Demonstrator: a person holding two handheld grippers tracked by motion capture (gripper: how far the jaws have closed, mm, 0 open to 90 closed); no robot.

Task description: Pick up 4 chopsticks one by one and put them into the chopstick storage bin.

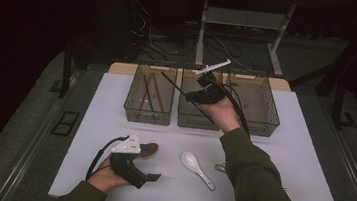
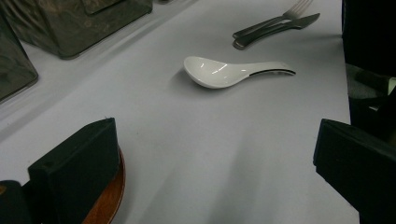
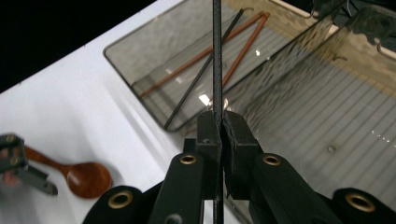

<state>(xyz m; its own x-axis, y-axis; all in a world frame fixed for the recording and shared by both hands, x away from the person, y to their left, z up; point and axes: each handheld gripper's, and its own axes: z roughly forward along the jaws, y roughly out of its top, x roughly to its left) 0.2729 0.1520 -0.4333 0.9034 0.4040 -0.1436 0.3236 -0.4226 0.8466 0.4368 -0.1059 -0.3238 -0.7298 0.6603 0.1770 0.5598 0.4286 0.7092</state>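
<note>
Right gripper (image 1: 202, 94) clamped on black chopstick (image 3: 217, 56), above middle bin's (image 1: 195, 124) left rim. Left gripper (image 1: 144, 179) open near table's (image 1: 311, 159) front edge, beside wooden spoon (image 1: 149, 149); bare tabletop ahead.

Your high view is dim, dark around the lit white table (image 1: 292, 142). Glare glints on the white spoon (image 2: 224, 72) mid-frame; the near jaws blur at the bottom edge.

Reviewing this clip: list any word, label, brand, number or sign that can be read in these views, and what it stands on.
None can be read: no print shows on the three bins, the white spoon, the wooden spoon, the fork and knife, the table cover, the left claw, or the right claw shut on a black chopstick.
</note>
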